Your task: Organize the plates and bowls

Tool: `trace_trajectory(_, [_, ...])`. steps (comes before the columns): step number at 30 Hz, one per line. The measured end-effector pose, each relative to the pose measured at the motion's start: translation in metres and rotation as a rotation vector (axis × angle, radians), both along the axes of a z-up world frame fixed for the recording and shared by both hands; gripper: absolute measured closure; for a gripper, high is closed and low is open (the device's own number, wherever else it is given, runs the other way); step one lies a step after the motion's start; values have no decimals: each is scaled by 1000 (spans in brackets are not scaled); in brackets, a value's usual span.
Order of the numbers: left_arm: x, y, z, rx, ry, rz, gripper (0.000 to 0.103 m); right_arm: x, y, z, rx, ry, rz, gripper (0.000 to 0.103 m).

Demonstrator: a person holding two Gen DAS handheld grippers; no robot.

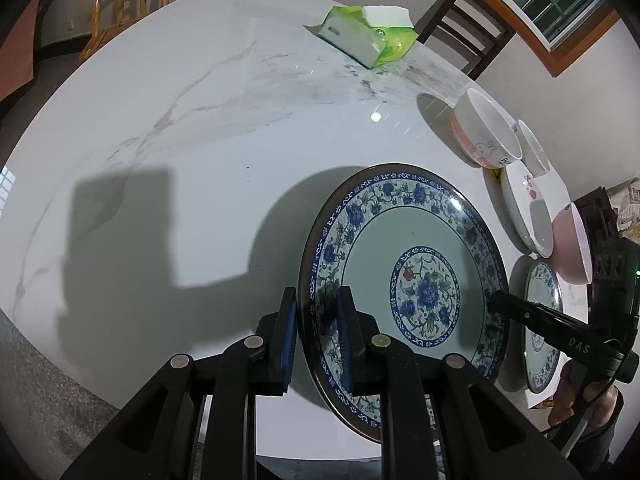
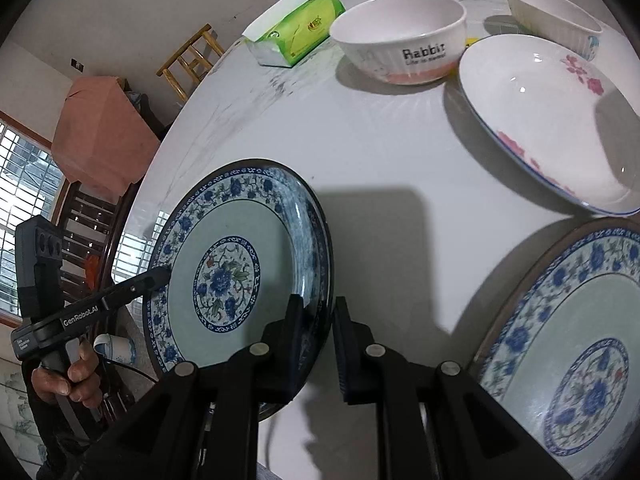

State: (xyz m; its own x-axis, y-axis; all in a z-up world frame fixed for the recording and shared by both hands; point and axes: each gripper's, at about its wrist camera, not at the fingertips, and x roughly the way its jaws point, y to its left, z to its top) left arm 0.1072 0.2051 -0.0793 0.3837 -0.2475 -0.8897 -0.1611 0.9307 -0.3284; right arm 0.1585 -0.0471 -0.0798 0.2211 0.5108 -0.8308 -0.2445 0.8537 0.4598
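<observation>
1. Two tongs were engaged on one item: you had the blue-flowered plate pinched at opposite rims, the left gripper with one pad above and one below the near rim, and the right gripper pressed onto the rim nearest its own camera.
2. Both sets of jaws stood nearly together, with only the plate's edge between the pads; neither was spread.
3. The plate sat tilted and, judging by the shadow on the marble table, lifted clear of the top. This I judged to be a carry in hand, not a finished placement.
4. Just to the right of your right gripper lay a second blue-flowered plate, flat on the table. As a judgement, that was the likely stacking spot for the matching one.
5. Beyond the right tongs, further out, lay the white floral dish, unstacked.
6. Further still stood the Rabbit bowl and a ribbed white bowl, separate and side by side.
7. A pink bowl showed in the left view, past the far rim of the held plate, also on its own.
8. Status, as judged: nothing visibly stacked yet. Left to do: set down this plate, place the floral dish, nest three bowls.
9. The green tissue pack, far ahead of the left tongs, was not part of the job.
</observation>
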Motion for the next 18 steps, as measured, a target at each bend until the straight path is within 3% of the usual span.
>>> trace_trajectory(18, [4, 12, -17, 3, -16, 11, 84, -5, 17, -13, -9, -29, 1, 86])
